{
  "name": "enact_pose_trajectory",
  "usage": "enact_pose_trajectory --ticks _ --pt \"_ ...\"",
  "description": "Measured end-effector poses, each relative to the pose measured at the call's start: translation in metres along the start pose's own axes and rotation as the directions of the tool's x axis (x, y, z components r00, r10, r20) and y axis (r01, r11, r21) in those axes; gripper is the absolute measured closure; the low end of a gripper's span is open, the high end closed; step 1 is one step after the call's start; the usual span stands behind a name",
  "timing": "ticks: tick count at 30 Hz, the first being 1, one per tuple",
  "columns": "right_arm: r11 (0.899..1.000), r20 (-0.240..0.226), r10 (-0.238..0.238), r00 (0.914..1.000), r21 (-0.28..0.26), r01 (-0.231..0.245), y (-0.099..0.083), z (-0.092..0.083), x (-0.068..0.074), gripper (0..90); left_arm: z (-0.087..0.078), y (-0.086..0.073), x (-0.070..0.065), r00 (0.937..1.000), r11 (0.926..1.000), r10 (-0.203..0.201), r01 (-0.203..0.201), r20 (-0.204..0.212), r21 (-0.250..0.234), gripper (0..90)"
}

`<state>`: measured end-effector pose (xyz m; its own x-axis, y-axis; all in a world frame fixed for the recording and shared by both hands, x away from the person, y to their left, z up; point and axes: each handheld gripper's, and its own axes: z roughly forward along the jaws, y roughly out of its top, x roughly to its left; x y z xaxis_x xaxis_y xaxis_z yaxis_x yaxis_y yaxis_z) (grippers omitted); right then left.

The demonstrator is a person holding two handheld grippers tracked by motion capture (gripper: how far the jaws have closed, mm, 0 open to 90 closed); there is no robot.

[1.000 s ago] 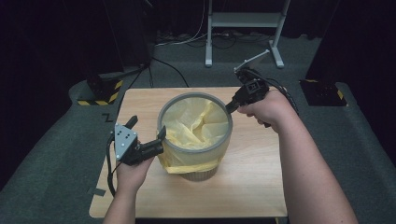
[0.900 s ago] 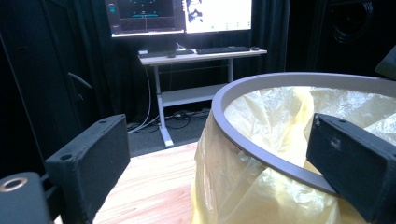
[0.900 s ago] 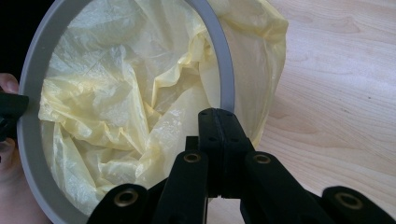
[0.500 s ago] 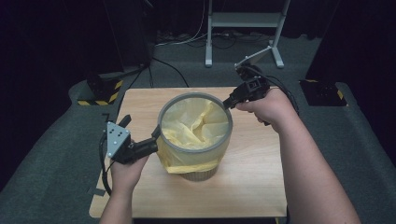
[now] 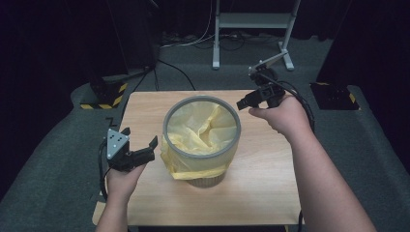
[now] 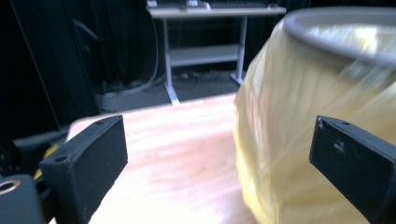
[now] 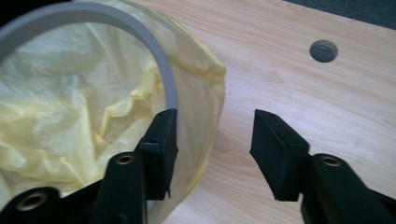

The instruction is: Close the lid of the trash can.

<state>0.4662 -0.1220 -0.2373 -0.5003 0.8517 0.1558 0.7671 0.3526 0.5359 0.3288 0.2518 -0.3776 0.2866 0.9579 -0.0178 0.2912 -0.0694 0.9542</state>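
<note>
A round bin with a grey rim (image 5: 202, 100) and a yellow bag (image 5: 203, 128) lining it stands mid-table; the bag's edge is folded down over the outside. My left gripper (image 5: 141, 137) is open to the left of the bin, clear of its wall. In the left gripper view its jaws stand wide apart, with the bag (image 6: 299, 107) beside the right jaw. My right gripper (image 5: 243, 104) hovers at the rim's far right side. Its jaws have just been opening. In the right gripper view the left jaw stands by the rim (image 7: 159, 60) and the bag's outer fold (image 7: 205, 93), pressing on nothing.
The wooden table (image 5: 270, 174) has a round cable hole (image 7: 323, 50) near the right gripper. A white metal stand (image 5: 251, 21) is on the carpet behind the table. A black-and-yellow striped block (image 5: 104, 99) lies off the table's far left corner.
My left gripper has pulled back leftward and lower, away from the bin's side where its jaws were. The right hand has stayed at the rim's far right.
</note>
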Motion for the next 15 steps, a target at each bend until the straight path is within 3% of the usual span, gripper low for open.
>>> enact_pose_trajectory --ticks 6,9,15 --pt "0.998 0.056 -0.034 0.9979 -0.053 0.037 -0.016 0.012 -0.012 39.3 0.010 -0.019 0.005 0.9997 0.9967 -0.022 0.021 0.011 0.078 5.4" --pt "0.986 0.135 -0.106 0.9852 -0.114 0.122 -0.032 0.020 -0.021 36.6 0.016 -0.031 0.010 0.9994 0.9919 -0.033 0.031 0.011 0.123 5.4" --pt "0.965 0.184 -0.120 0.9755 -0.208 0.158 -0.071 0.037 -0.046 32.6 0.024 -0.061 0.018 0.9985 0.9768 -0.055 0.055 -0.007 0.207 5.2"
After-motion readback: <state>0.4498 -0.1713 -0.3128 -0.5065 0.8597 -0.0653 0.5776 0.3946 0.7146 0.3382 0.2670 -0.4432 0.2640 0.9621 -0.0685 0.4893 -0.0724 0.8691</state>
